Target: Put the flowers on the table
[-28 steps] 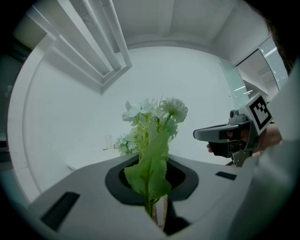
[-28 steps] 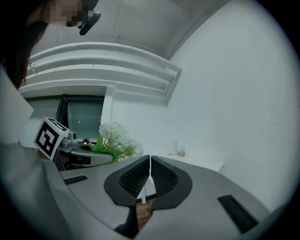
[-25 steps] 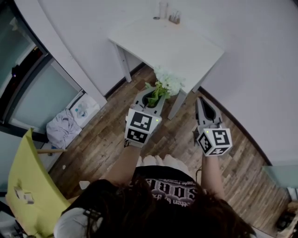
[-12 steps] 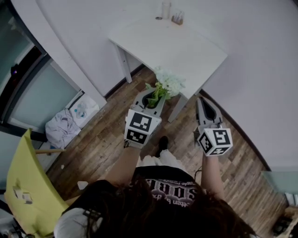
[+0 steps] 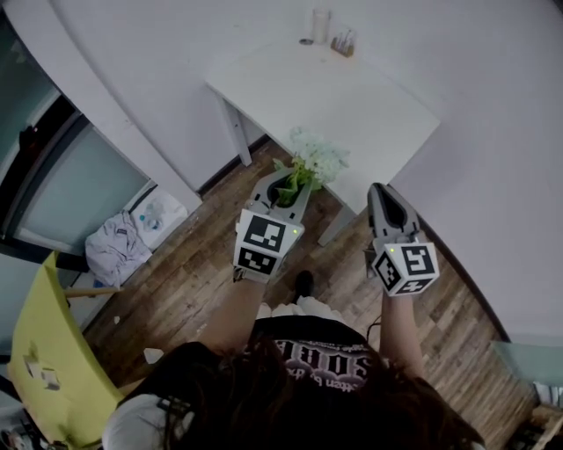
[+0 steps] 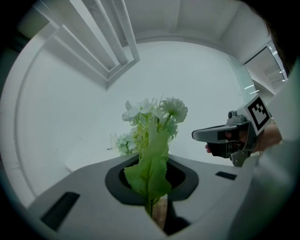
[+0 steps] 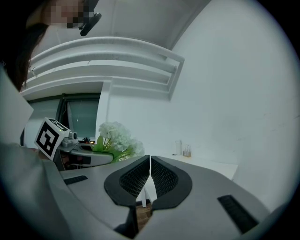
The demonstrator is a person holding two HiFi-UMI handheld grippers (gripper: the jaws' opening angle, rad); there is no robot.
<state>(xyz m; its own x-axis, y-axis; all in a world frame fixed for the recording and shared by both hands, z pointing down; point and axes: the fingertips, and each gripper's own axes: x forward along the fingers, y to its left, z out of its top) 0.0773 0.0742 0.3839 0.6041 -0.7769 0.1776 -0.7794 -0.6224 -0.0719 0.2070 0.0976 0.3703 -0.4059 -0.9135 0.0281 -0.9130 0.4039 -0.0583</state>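
Note:
A bunch of white flowers with green leaves sticks out of my left gripper, whose jaws are shut on the stems. In the left gripper view the leaves rise from between the jaws and the blooms stand above them. The flower heads hang over the near edge of the white table. My right gripper is held to the right of the flowers, shut and with nothing in it. Seen from the right gripper view, the bunch lies to the left of its closed jaws.
A clear glass and a small holder stand at the table's far edge against the white wall. A yellow chair is at the lower left, and a heap of white cloth lies on the wooden floor.
Both grippers and the flowers have come a little closer to the table; the blooms now overlap its near edge. Neither grip has altered.

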